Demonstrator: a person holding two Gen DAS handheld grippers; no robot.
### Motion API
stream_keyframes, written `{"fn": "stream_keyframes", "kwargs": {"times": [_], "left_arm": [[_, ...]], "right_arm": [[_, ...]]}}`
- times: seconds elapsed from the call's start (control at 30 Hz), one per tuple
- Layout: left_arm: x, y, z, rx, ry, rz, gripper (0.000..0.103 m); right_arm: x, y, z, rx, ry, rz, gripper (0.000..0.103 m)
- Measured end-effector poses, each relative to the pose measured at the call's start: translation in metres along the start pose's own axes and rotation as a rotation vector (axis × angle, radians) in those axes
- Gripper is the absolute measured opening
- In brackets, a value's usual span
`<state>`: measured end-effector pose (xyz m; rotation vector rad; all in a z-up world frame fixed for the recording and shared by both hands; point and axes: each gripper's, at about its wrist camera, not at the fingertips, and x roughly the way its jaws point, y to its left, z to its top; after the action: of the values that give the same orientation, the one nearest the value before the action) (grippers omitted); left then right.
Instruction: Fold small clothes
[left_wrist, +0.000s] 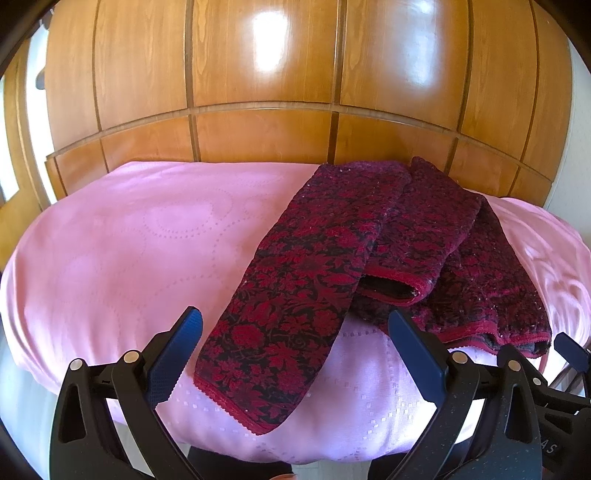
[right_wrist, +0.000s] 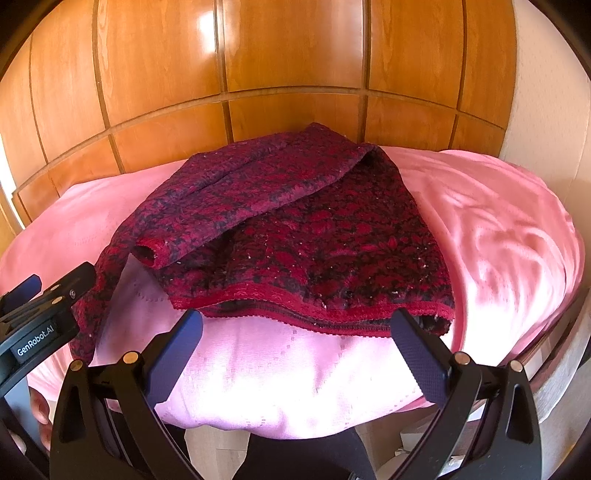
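Lying mid-frame on the pink cloth, the partly folded red floral garment could slide on that slick surface if the wide-open, empty left gripper or right gripper snags only one layer.

Right gripper: jaws apart, empty, at the near edge of the pink tablecloth. Red-and-black floral sweater lies part-folded, hem nearest, one sleeve across it. Left gripper beside the other sleeve.
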<state>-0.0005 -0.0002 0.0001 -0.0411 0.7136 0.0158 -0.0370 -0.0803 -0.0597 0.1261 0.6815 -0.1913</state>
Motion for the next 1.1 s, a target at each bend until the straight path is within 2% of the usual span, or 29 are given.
{"fn": "stream_keyframes", "kwargs": {"times": [1.1], "left_arm": [[0.003,0.02,0.002,-0.037,0.011,0.012,0.1]], "right_arm": [[-0.001,0.01,0.001,-0.054,-0.007,-0.013,0.101]]}}
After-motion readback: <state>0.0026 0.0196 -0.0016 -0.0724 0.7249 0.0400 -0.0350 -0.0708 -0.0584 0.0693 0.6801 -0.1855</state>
